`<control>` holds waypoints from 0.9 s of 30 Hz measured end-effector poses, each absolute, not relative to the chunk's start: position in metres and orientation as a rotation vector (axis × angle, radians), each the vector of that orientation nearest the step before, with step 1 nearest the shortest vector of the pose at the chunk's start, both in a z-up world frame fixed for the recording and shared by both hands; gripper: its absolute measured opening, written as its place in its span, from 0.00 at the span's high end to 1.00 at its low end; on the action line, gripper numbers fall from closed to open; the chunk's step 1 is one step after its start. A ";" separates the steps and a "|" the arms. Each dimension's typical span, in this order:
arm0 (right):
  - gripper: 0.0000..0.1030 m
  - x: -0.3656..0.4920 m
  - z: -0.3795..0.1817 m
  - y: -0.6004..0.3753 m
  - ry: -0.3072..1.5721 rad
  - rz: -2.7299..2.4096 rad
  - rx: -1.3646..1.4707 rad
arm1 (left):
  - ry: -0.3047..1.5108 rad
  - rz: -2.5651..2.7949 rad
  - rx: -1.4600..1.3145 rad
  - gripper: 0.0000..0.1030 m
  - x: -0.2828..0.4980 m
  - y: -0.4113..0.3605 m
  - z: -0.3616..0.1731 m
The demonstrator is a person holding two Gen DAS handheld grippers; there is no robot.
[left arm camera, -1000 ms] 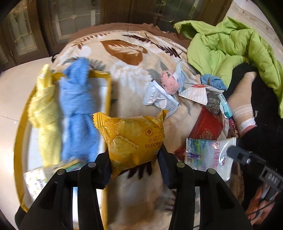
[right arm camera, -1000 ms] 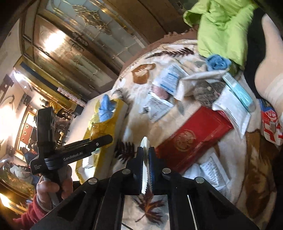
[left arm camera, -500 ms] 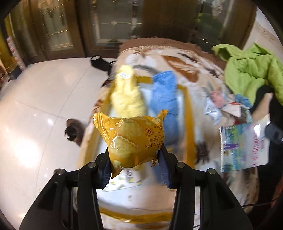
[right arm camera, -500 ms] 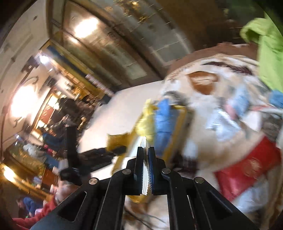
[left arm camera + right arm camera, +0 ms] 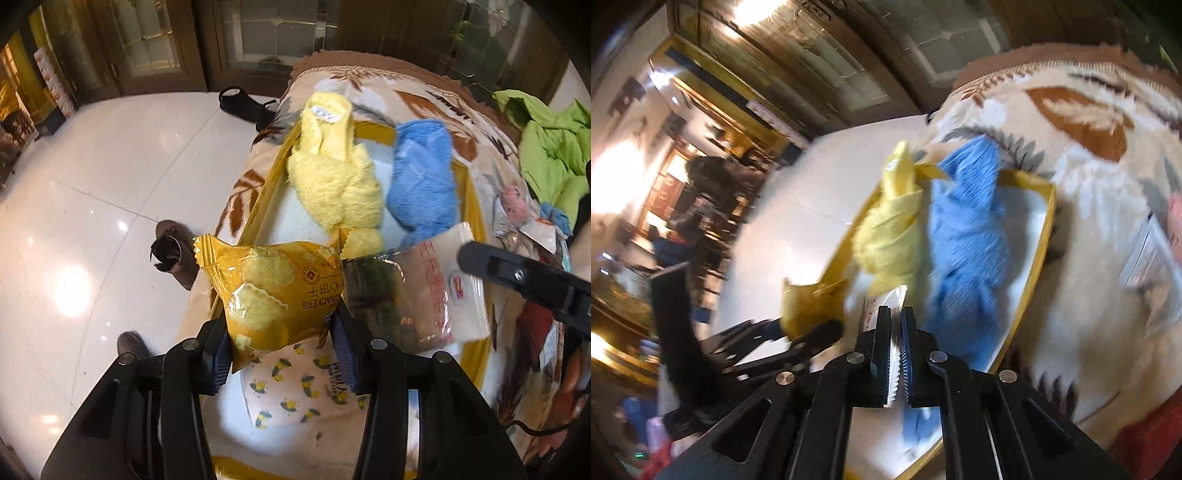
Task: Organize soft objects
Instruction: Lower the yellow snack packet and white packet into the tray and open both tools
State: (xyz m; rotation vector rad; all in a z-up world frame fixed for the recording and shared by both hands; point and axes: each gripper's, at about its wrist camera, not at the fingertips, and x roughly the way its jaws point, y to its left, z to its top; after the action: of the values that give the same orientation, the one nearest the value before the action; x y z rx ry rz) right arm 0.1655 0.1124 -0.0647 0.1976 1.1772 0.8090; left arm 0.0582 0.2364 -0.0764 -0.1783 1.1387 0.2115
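The black two-finger left gripper point(image 5: 282, 345) clamps a yellow cracker packet point(image 5: 273, 291) between its blue-padded fingers. The black right gripper point(image 5: 895, 345) pinches a thin clear snack packet point(image 5: 413, 291), jaws nearly together.

Tray point(image 5: 471, 206) far half blocked by yellow towel point(image 5: 336, 184), blue towel point(image 5: 421, 184); near white floor partly free.

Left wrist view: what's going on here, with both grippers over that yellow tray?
A person is sorting packets and cloths into a yellow-rimmed tray on a leaf-print blanket. The left hand-held gripper grips a yellow cracker packet above the tray's near end. The right hand-held gripper pinches a clear snack packet beside it. A yellow towel and blue towel already lie in the tray.
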 end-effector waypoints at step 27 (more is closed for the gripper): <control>0.45 0.079 0.002 -0.124 0.965 0.584 0.428 | 0.913 0.121 -0.051 0.36 0.027 0.144 -0.011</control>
State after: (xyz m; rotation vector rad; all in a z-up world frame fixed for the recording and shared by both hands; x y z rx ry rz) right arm 0.0785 -0.1239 0.0019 0.4279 0.9654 0.5836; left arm 0.0266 0.1444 -0.0107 -0.0507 0.9128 0.1210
